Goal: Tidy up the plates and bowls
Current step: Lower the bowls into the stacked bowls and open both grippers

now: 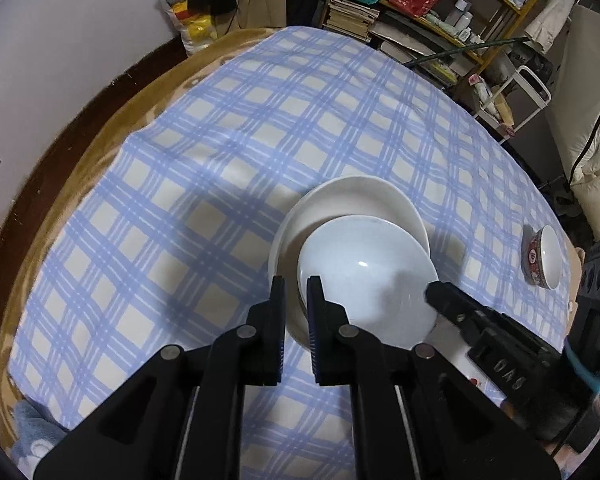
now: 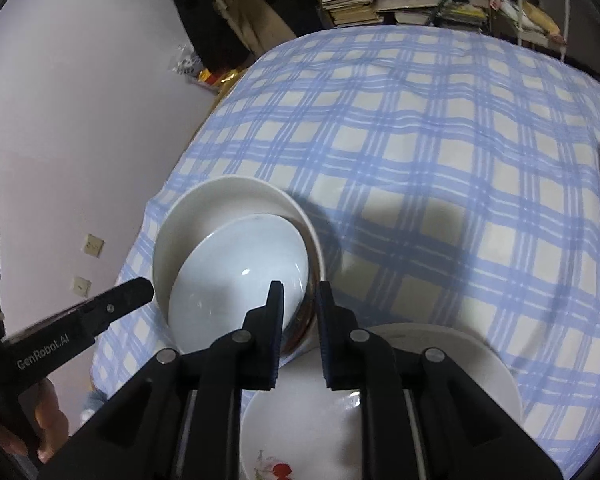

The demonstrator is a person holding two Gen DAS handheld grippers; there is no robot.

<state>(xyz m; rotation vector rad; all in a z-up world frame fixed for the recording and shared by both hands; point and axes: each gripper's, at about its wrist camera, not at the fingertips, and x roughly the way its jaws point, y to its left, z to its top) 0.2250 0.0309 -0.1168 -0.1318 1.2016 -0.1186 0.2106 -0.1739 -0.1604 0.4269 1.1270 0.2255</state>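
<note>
A large white bowl [image 1: 352, 196] [image 2: 228, 192] stands on the blue checked tablecloth [image 1: 228, 128]. A pale blue-white bowl [image 1: 364, 276] [image 2: 236, 272] lies tilted inside it, its near rim riding over the white bowl's edge. My right gripper [image 2: 300, 290] straddles that near rim, one finger inside the pale bowl and one outside, shut on it. In the left wrist view the right gripper [image 1: 432, 294] meets the pale bowl's right rim. My left gripper [image 1: 296, 286] hovers over the bowls' left edge with its fingers nearly together. In the right wrist view the left gripper [image 2: 148, 290] holds nothing.
A small red-patterned bowl [image 1: 542, 258] stands at the table's right side. Under my right gripper sit a flower-painted white bowl [image 2: 300, 432] and a white plate [image 2: 488, 364]. A hand [image 2: 44, 428] holds the left gripper. Cluttered shelves [image 1: 420, 8] stand behind the table.
</note>
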